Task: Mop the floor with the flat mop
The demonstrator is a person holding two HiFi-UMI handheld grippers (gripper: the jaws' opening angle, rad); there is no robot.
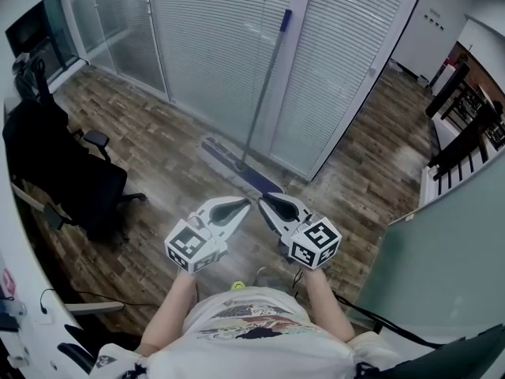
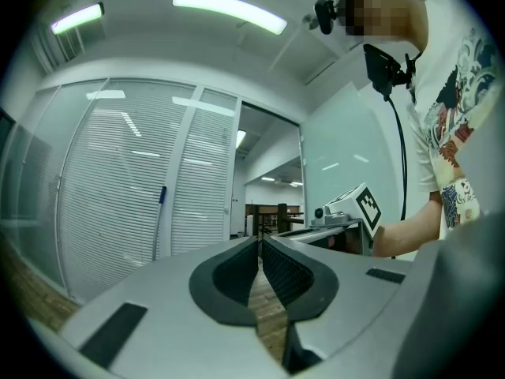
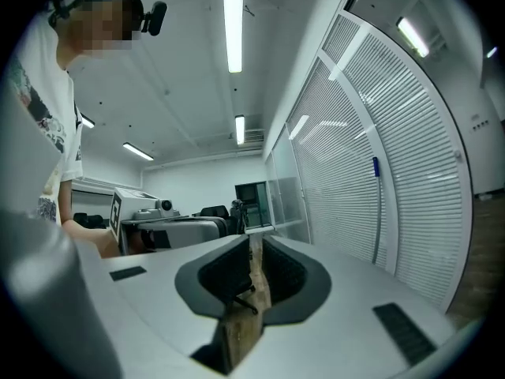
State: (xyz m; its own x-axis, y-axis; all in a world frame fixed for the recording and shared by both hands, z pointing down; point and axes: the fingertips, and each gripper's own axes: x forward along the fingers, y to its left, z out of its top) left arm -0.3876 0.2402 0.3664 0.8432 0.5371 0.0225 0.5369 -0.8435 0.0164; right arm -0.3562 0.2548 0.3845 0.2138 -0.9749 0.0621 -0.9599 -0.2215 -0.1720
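Against the glass wall (image 1: 213, 46) ahead leans the flat mop (image 1: 262, 93), its head on the wooden floor (image 1: 158, 140). Short of it hover the left gripper (image 1: 241, 205) and right gripper (image 1: 268, 200), jaws closed together, holding nothing.

Glossy wood-grain floor (image 1: 158, 144); smooth metal handle on flat mop (image 1: 263, 93), blue plastic tip; matt grey plastic left tongs (image 1: 243, 204), right tongs (image 1: 265, 199), ribbed black pads (image 2: 288, 271).

No legible text, brand or number in any view. Cubes on left gripper (image 1: 243, 204) and right gripper (image 1: 265, 199) bear square markers (no characters); shirt (image 1: 252, 326) print unreadable.
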